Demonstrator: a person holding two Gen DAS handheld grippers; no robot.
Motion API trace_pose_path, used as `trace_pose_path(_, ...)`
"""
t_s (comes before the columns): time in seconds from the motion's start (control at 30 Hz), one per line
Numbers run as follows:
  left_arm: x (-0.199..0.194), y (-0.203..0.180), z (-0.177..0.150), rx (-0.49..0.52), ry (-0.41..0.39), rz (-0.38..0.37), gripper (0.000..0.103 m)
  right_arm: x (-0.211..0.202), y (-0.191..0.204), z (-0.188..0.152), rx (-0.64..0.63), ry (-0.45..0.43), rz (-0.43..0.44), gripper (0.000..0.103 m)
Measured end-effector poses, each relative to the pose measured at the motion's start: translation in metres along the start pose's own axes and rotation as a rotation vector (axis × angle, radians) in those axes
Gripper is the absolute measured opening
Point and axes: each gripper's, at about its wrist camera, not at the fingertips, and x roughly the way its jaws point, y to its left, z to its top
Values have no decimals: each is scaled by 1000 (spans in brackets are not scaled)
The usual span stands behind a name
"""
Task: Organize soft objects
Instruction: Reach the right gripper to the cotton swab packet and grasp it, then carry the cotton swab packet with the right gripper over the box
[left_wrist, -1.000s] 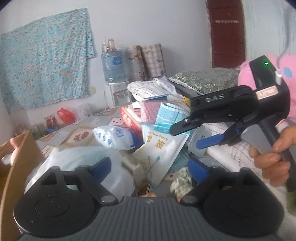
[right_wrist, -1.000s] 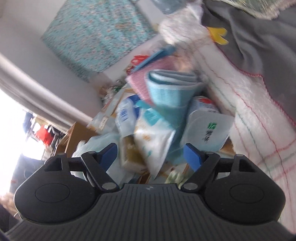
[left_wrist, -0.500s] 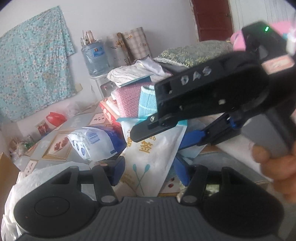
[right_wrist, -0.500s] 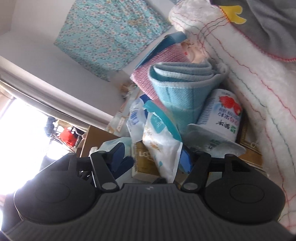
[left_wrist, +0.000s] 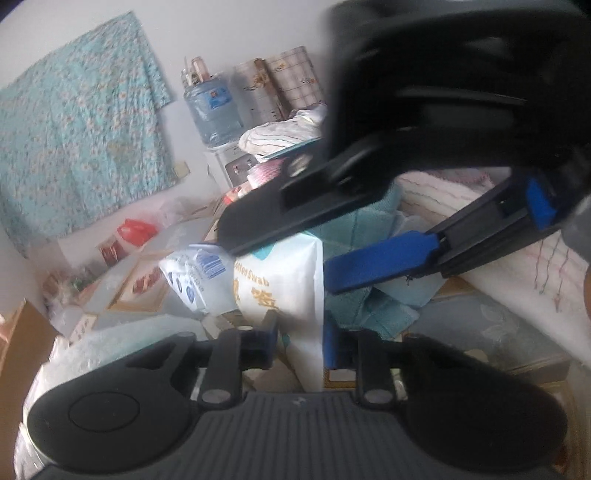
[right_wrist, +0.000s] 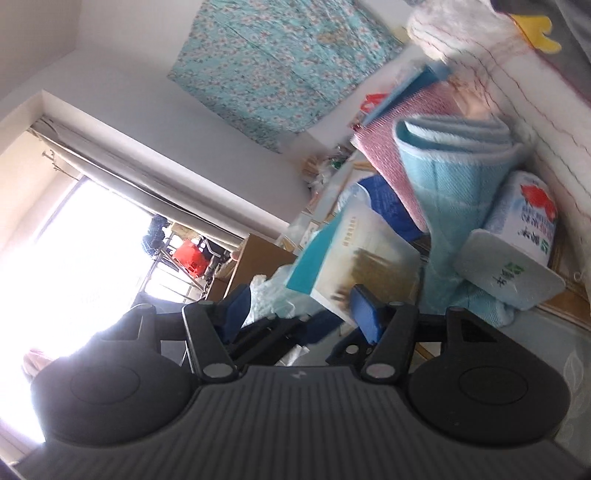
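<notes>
Since a second ago, you pushed your left gripper (left_wrist: 298, 338) down into the pile, and its fingers were closing, pads already pressed on the lower edge of the white cotton swab pouch (left_wrist: 286, 282) at six o'clock. Your right gripper (left_wrist: 280, 254) loomed from two o'clock, its fingers closing around the pouch's top without gripping it. At twelve o'clock behind the pouch stood the folded teal towel (right_wrist: 443, 177), beside the pink cloth (right_wrist: 391, 147).

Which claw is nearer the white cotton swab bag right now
Left. The left claw is closing on the cotton swab bag between its fingers; the right claw hovers open just above its top edge.
</notes>
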Motion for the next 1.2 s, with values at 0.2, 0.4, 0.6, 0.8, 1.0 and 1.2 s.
trace_pose_path(0.2,-14,20,3,-85,-31,-22,11,-13,5,10,-41,-99,24,61)
trace_pose_path(0.4,-44,41,5,-166,-66,-95,10,-26,-6,18,-9,-181,32,65)
trace_pose_path(0.6,-87,66,2,-242,-86,-201,10,-24,-20,11,72,-164,101,77)
trace_pose_path(0.8,-132,93,-9,-338,-104,-399,10,-17,-13,-4,113,-108,253,83)
trace_pose_path(1.0,-147,127,-31,-453,-69,-545,10,-16,29,-24,49,-3,421,83)
trace_pose_path(1.2,-170,150,-50,-479,-69,-473,10,-15,80,-37,-108,18,347,52)
